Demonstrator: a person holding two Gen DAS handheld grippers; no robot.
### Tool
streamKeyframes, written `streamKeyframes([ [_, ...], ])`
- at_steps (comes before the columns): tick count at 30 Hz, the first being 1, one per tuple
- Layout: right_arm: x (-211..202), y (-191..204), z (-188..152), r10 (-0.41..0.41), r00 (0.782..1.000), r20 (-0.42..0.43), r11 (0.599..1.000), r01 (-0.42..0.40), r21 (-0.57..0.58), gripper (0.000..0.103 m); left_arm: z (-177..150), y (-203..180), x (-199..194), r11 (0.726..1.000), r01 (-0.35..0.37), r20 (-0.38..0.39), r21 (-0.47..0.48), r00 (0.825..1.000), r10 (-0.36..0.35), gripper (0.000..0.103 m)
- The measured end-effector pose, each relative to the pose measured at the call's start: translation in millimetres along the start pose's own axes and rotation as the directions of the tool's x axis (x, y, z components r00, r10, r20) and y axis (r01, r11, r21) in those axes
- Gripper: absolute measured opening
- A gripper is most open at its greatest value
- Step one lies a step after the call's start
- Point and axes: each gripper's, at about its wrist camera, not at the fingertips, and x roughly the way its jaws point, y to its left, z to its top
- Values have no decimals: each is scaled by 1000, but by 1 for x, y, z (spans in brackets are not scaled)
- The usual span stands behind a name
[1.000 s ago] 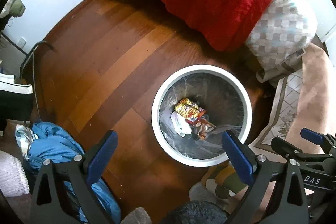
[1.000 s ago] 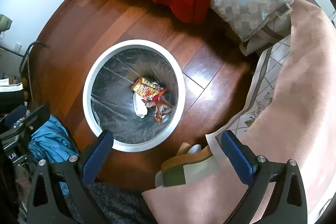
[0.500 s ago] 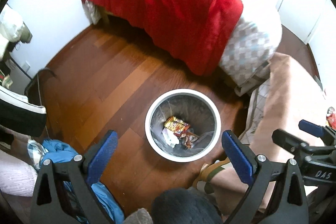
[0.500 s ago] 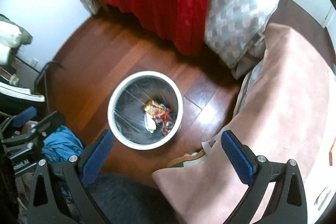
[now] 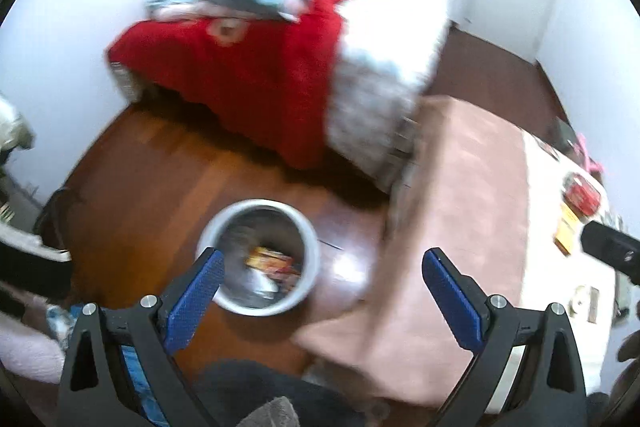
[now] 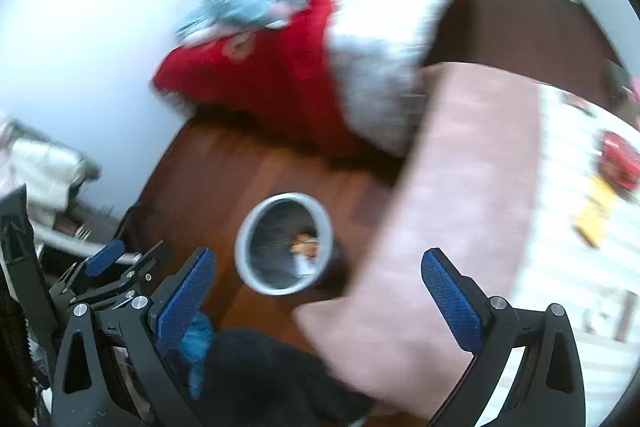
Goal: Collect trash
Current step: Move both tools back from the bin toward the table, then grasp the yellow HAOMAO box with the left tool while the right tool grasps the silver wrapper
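A white round trash bin [image 5: 308, 239] with a clear liner stands on the wooden floor; it also shows in the right wrist view [image 6: 245, 259]. Wrappers [image 5: 272, 261] lie inside it. My left gripper [image 5: 322, 293] is open and empty, high above the bin. My right gripper [image 6: 318, 293] is open and empty, also high above. A red packet [image 5: 582, 195] and a yellow packet [image 5: 566, 227] lie on a white surface at the right; both show in the right wrist view, red [image 6: 618, 161] and yellow [image 6: 594, 215]. Both views are blurred.
A pink blanket [image 5: 452, 227] hangs over the edge right of the bin. A bed with a red cover [image 5: 248, 83], a checked pillow and blue bedding stands behind. Blue cloth [image 5: 132, 367] and clutter lie at the left. The left gripper [image 6: 106, 257] shows in the right view.
Both grippers have risen and tilted up and to the right. The bin looks smaller and lower in view, and the white surface with the packets has come into sight.
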Motion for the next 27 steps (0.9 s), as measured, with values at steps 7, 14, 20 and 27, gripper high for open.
streamKeyframes([
  [7, -53, -186, -5, -268, 963, -22, 943, 267, 199, 103, 9, -181, 56, 972, 134, -109, 195, 987, -115, 101],
  [14, -70, -358, -5, -445, 888, -112, 824, 455, 338, 103, 16, -342, 106, 881, 260, -250, 394, 953, -169, 101],
  [20, -56, -464, 1, -483, 856, -184, 760, 514, 397, 103, 7, -419, 161, 811, 327, -378, 485, 915, -143, 100],
  [27, -23, -515, 13, -461, 861, -214, 756, 507, 414, 103, 0, -428, 177, 816, 303, -366, 493, 923, -122, 55],
])
